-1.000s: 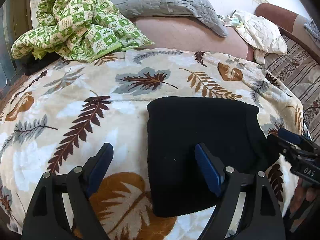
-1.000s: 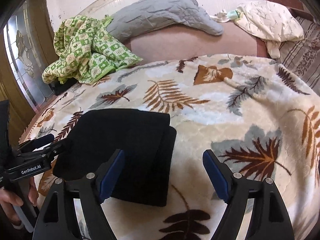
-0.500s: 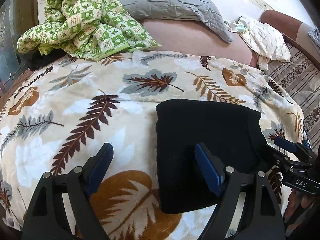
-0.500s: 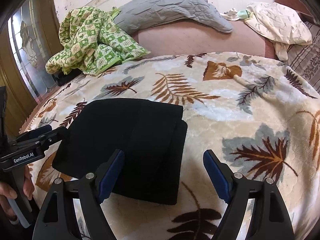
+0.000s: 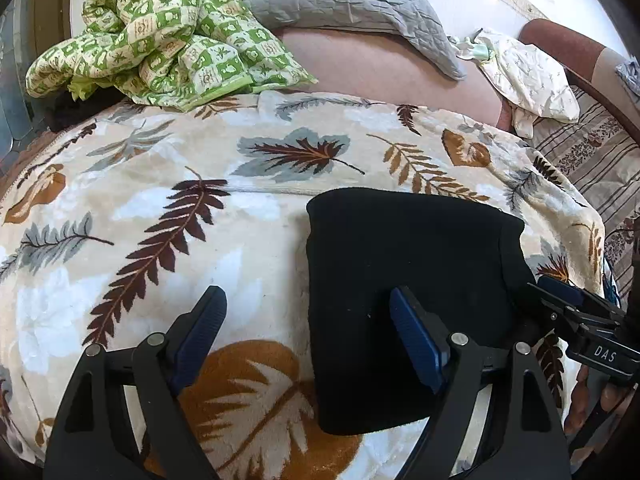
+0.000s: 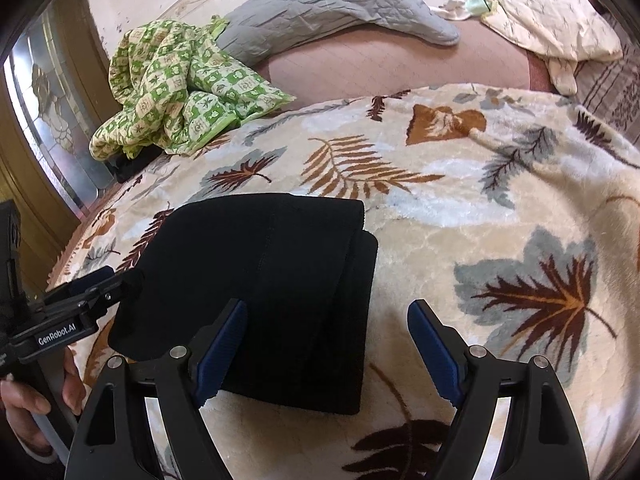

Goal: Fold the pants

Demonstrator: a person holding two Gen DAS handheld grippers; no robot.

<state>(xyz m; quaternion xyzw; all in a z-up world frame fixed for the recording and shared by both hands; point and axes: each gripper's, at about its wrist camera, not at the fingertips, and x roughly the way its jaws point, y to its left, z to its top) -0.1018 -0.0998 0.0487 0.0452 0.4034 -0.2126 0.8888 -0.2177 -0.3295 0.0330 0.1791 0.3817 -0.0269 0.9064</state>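
Observation:
The black pants [image 5: 408, 252] lie folded into a compact rectangle on the leaf-patterned blanket [image 5: 160, 208]; they also show in the right wrist view [image 6: 272, 272]. My left gripper [image 5: 308, 340] is open and empty, its right finger over the near left part of the pants. My right gripper [image 6: 328, 344] is open and empty, its left finger over the near right part of the pants. Each gripper shows at the edge of the other view, the right one [image 5: 576, 312] and the left one [image 6: 80, 292], both at the pants' sides.
A crumpled green checked cloth [image 5: 160, 32] and a grey quilted pillow [image 5: 344, 4] lie at the back. A cream cloth [image 5: 528, 76] lies at the back right beside a striped cover [image 5: 592, 160]. A glass door panel [image 6: 48, 120] stands on the left.
Both grippers have pulled back slightly and lifted a little; the folded pants stay in place. Both stay open.

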